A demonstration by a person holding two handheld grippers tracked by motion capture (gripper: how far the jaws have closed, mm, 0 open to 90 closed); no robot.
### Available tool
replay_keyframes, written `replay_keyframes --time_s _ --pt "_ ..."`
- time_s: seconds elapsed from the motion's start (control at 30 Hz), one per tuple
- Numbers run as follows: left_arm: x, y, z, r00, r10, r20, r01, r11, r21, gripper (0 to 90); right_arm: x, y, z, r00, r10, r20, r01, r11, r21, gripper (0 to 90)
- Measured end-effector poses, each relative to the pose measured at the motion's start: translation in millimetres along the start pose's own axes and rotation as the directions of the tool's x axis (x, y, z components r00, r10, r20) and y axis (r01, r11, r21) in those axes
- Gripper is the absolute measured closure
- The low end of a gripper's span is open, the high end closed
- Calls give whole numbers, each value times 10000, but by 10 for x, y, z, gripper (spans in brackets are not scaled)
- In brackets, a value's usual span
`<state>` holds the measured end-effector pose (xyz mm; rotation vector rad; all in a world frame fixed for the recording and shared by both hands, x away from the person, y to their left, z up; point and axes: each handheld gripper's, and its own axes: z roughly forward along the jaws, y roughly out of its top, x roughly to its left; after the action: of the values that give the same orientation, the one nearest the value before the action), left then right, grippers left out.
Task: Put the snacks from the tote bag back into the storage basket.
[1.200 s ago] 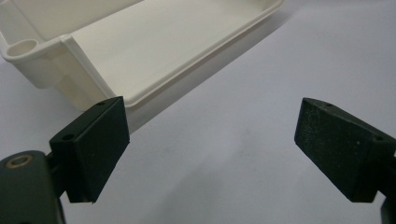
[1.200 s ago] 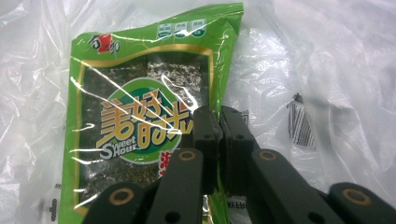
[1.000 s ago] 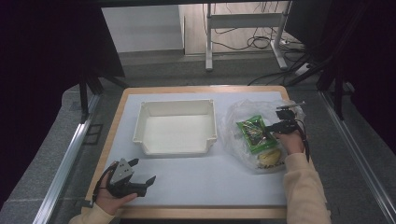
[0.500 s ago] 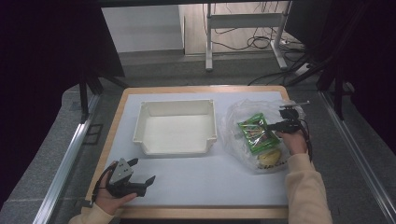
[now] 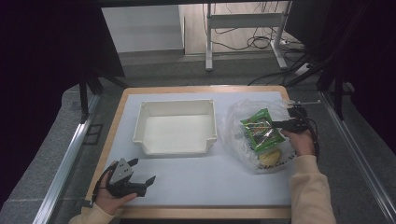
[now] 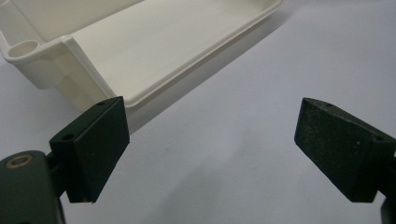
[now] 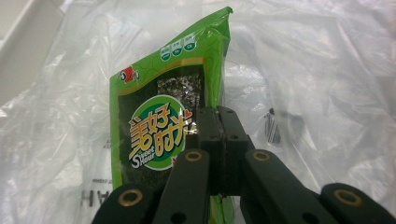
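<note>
Green snack packet (image 7: 168, 126) lies on clear plastic bag (image 5: 243, 116), R of white tray (image 5: 175, 128). R gripper (image 7: 218, 122): jaws pinched together on packet's edge. L gripper (image 5: 140, 175): jaws wide apart, nothing between, near table's front edge.

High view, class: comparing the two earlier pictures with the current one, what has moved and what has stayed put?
Hardly anything moved. The right gripper stays shut on the green snack packet over the clear plastic bag, in much the same spot. The left gripper remains open near the table's front edge; the white tray is unmoved.
</note>
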<state>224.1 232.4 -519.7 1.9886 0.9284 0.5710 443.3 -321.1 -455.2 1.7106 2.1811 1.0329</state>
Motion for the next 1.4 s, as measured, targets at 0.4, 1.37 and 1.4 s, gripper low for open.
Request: replay_keyframes --time_s 0.4,1.37,1.4 --pt "-10 2 7 10000 42 2 -42 10000 31 103 7 -5 -197 9996 -45 -284 24 9973 -728 900" --pt "-24 -2 34 9999 108 33 -109 9998 174 103 222 79 -291 9941 -382 -1016 213 9865 -1622 900" --pt "-23 -2 35 9999 116 35 -117 9998 190 103 231 82 -289 9940 -391 -1024 220 9863 -1634 900"
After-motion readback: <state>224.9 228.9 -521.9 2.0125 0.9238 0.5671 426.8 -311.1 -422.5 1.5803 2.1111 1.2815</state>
